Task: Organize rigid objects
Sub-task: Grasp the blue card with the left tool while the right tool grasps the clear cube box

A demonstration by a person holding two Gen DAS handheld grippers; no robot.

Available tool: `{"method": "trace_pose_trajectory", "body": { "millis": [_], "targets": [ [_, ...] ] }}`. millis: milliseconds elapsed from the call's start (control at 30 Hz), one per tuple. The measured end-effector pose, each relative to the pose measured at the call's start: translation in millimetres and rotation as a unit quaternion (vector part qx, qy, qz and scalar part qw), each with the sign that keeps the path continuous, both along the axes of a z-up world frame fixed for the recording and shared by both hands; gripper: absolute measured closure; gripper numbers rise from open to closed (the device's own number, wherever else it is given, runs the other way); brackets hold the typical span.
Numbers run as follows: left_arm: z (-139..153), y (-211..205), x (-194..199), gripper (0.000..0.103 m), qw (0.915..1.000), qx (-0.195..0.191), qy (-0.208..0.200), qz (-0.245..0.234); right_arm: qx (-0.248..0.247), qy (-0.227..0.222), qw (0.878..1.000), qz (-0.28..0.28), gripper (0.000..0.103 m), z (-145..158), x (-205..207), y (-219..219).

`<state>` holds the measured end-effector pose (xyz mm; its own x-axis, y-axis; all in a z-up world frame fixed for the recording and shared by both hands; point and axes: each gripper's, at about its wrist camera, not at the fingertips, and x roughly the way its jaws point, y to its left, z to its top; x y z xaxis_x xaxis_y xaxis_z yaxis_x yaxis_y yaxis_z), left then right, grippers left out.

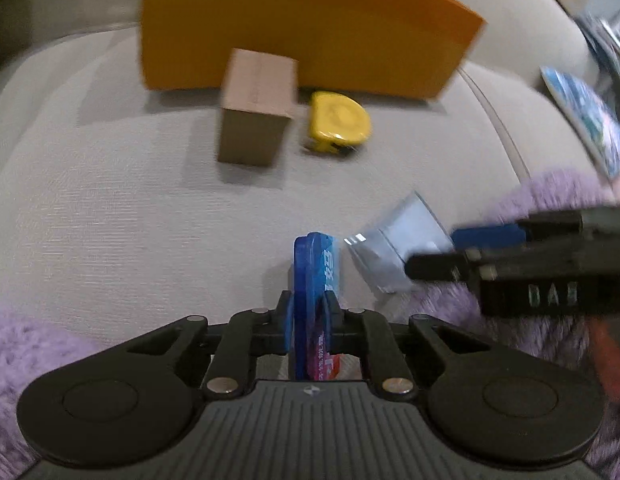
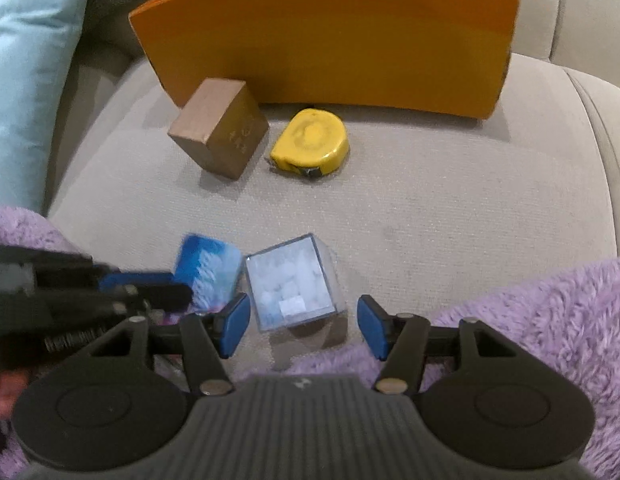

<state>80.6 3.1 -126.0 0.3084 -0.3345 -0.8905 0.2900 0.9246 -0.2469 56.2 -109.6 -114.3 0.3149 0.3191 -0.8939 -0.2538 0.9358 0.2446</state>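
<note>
Progress: early, by my reading. Four loose items are in sight on the sofa cushion (image 2: 449, 200), none visibly inside the orange box (image 2: 329, 36); its interior is hidden from both views.

Left gripper (image 1: 308, 312): jaws clamped on a flat blue packet (image 1: 314, 276), which stands on edge between the pads and projects forward past the fingertips.

Right gripper (image 2: 302, 326): jaws apart, holding nothing. The clear plastic cube (image 2: 294, 284) sits on the cushion just ahead of the gap, nearer the left-side pad, not touched by either pad as far as I can tell.

Still to handle: cube, brown cardboard box (image 2: 218, 128) and yellow tape measure (image 2: 311, 140), the last two well ahead of both jaws, just before the orange box.
</note>
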Motion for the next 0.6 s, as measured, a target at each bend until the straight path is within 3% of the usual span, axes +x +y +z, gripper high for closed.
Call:
{"method": "trace_pose_trajectory", "body": {
  "millis": [100, 267, 433, 500, 600],
  "targets": [
    [-6, -9, -3, 0.088, 0.9999, 0.0, 0.009, -0.014, 0.009, -0.004, 1.0, -0.001, 0.043, 0, 1, -1],
    [-20, -2, 0, 0.086, 0.9982, -0.043, 0.042, 0.006, 0.014, 0.005, 1.0, -0.001, 0.052, -7, 3, -1],
    [-22, -1, -1, 0.086, 0.9966, -0.067, 0.047, 0.006, 0.019, 0.007, 1.0, -0.002, 0.052, -8, 4, -2],
    [-22, -3, -1, 0.085, 0.9933, -0.101, 0.056, -0.002, 0.022, 0.009, 1.0, -0.004, 0.052, -8, 4, -4],
    [-25, -15, -2, 0.084, 0.9957, -0.076, 0.053, -0.005, 0.024, 0.009, 1.0, -0.007, 0.053, -6, 4, -7]
  ]
}}
